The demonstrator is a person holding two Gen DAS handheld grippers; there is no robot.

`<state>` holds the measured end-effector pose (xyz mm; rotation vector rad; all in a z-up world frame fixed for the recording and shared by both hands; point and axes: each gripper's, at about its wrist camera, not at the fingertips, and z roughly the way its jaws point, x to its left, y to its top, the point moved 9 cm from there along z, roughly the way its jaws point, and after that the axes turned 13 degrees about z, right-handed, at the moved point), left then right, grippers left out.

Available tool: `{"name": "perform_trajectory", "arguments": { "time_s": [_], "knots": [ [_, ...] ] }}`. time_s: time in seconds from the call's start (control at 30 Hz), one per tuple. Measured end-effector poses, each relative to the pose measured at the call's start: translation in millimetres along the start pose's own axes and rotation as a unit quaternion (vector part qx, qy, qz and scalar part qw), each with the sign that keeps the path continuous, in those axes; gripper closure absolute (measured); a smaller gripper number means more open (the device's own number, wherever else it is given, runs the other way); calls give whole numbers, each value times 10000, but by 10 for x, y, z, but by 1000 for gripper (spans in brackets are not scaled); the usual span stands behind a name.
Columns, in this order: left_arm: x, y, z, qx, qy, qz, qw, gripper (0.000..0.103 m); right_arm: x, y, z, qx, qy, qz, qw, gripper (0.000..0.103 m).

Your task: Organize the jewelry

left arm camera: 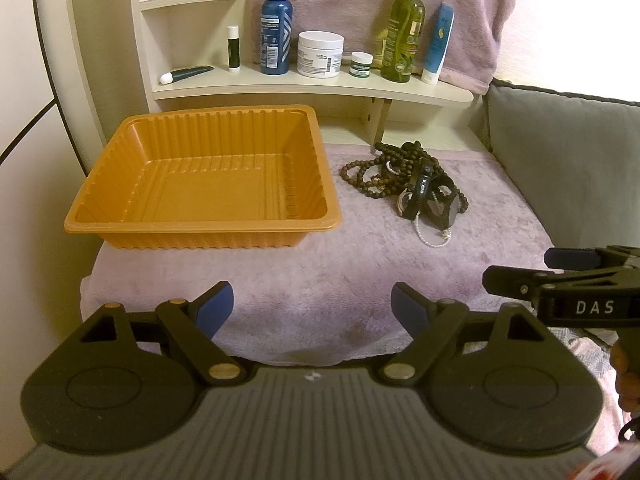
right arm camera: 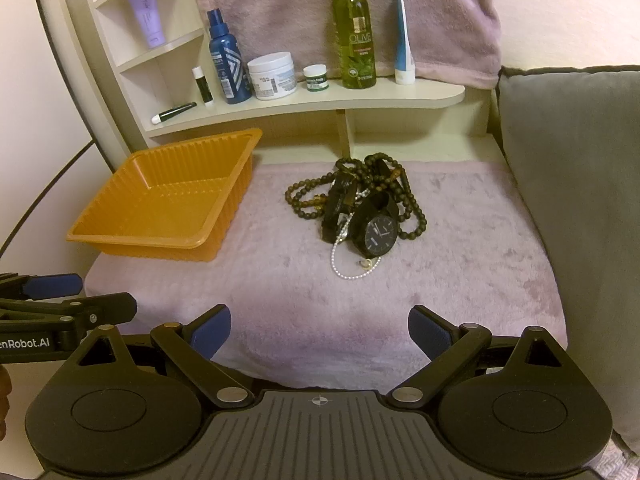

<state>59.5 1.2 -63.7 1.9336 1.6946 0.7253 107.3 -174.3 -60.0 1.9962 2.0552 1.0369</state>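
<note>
An empty orange plastic tray (left arm camera: 120, 216) (right arm camera: 100, 236) sits on a lilac towel (left arm camera: 360, 272) (right arm camera: 460, 264). To its right lies a tangled pile of jewelry: dark bead necklaces (left arm camera: 360, 172) (right arm camera: 304, 196), a black wristwatch (right arm camera: 378, 234) (left arm camera: 442, 210), a black bracelet (right arm camera: 340, 200) and a thin pearl chain (right arm camera: 348, 274) (left arm camera: 434, 240). My left gripper (left arm camera: 312, 308) is open and empty, near the towel's front edge, before the tray. My right gripper (right arm camera: 320, 330) is open and empty, before the pile. Each gripper shows at the side of the other's view (left arm camera: 520, 276) (right arm camera: 104, 292).
A cream shelf (right arm camera: 320, 100) behind the towel holds a blue spray bottle (right arm camera: 228, 60), a white jar (right arm camera: 274, 76), a green olive bottle (right arm camera: 354, 36), tubes and small pots. A grey cushion (right arm camera: 572, 184) borders the towel on the right.
</note>
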Motion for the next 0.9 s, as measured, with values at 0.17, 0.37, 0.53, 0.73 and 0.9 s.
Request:
{"name": "perform_trajectory", "arguments": {
  "time_s": [0.17,0.37,0.53,0.73,0.9],
  "knots": [
    [1,-4,-5,-1,-1,-2,10000,18,-2,0,1,-5,-4,-3,10000,7],
    [0,-9,-9,0,2,-5,10000,18,-3,1,2,-5,-3,-4,10000,7],
    [1,-11,-14,0,5,-10,10000,18,-3,4,3,-9,-3,-6,10000,7],
    [1,-15,-18,5,8,-16,10000,18,-3,7,7,-8,-3,-4,10000,7],
    [23,-8,-1,11,25,-27,10000,18,-4,10,9,-16,-9,-7,10000,7]
  ]
}}
